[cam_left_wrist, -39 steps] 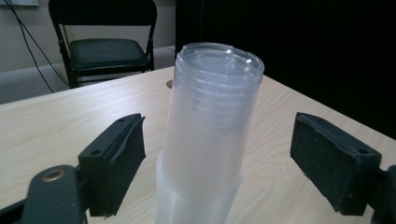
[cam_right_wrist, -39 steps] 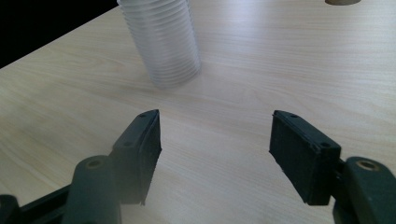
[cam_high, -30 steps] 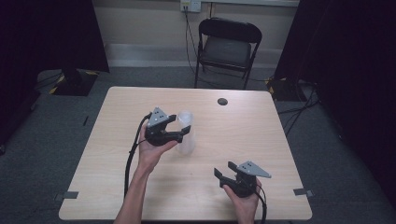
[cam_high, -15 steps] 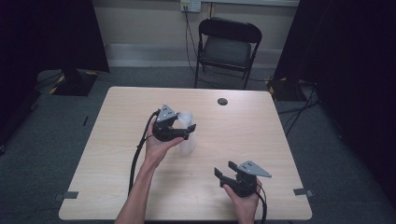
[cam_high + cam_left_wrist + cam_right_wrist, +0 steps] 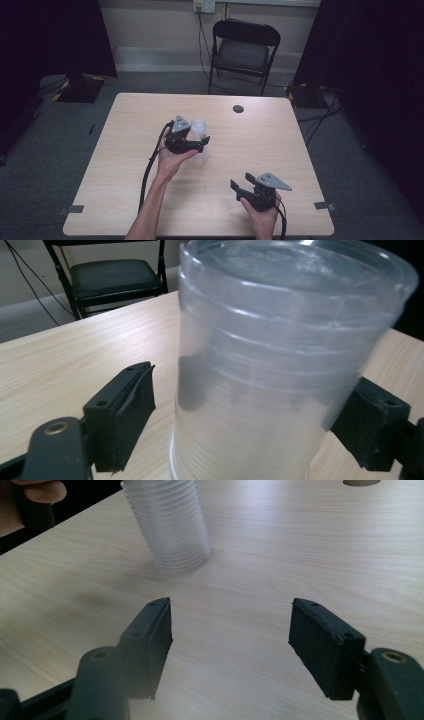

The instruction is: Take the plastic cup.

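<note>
Clear plastic cup stack (image 5: 280, 365) stands between left gripper (image 5: 202, 143) jaws, just opened; left pad clear, right maybe touching. Pulling back crooked could tip it; right gripper (image 5: 230, 630) gapes empty

Recording lab, black curtains (image 5: 45, 35), lone table (image 5: 125, 125), folding chair (image 5: 242, 50)

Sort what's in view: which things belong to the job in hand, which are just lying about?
In play:
- clear ribbed plastic cup stack, upright on the table, between the left claw pads, which have just been opening
- left claw

Lying about:
- small dark round disc
- black folding chair
- right claw, open, idle
</note>
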`<state>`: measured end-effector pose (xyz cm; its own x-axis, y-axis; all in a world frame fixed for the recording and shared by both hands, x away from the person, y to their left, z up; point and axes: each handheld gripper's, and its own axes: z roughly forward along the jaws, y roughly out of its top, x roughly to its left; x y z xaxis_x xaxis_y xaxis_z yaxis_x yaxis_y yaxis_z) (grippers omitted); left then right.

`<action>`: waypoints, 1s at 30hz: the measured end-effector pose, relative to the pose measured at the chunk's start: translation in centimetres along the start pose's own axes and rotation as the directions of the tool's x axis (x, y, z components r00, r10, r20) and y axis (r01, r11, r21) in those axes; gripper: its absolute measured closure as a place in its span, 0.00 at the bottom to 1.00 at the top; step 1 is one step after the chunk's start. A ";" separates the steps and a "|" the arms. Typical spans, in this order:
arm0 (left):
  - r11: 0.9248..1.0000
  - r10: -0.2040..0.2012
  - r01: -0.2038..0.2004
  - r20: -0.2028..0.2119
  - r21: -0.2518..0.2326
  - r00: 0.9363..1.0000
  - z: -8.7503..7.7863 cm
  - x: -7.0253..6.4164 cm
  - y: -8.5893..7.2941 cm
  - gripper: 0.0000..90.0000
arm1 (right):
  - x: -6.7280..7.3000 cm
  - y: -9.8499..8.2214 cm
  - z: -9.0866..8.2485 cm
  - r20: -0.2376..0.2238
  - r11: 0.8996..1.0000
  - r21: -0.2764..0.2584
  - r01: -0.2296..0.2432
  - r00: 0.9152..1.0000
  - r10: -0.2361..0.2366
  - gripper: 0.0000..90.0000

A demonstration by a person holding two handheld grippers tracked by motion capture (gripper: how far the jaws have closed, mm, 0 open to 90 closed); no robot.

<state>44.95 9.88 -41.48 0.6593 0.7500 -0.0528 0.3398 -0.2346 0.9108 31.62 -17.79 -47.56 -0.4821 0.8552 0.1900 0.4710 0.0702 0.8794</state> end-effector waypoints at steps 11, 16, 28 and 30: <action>0.999 -0.024 0.023 0.017 0.031 1.000 0.9 0.3 -0.8 0.22 | 0.0 0.0 -0.1 0.001 1.000 -0.001 -0.001 1.000 0.001 0.37; 1.000 -0.002 0.002 0.023 0.023 1.000 0.7 0.2 -0.7 0.31 | 0.0 0.0 0.0 0.001 1.000 0.001 0.000 1.000 0.000 0.37; 1.000 -0.016 0.016 0.031 -0.019 0.999 0.0 0.2 0.0 0.33 | 0.0 -0.1 0.1 0.001 1.000 0.009 -0.001 1.000 0.001 0.36; 0.999 -0.019 0.019 0.032 -0.027 0.999 -0.2 0.2 0.2 0.33 | 0.0 -0.1 0.0 0.002 1.000 0.008 -0.003 1.000 0.003 0.36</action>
<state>45.01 10.11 -41.24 0.6737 0.7344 -0.0827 0.3347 -0.2034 0.9201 31.59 -17.75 -47.63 -0.4790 0.8567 0.1914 0.4785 0.0720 0.8751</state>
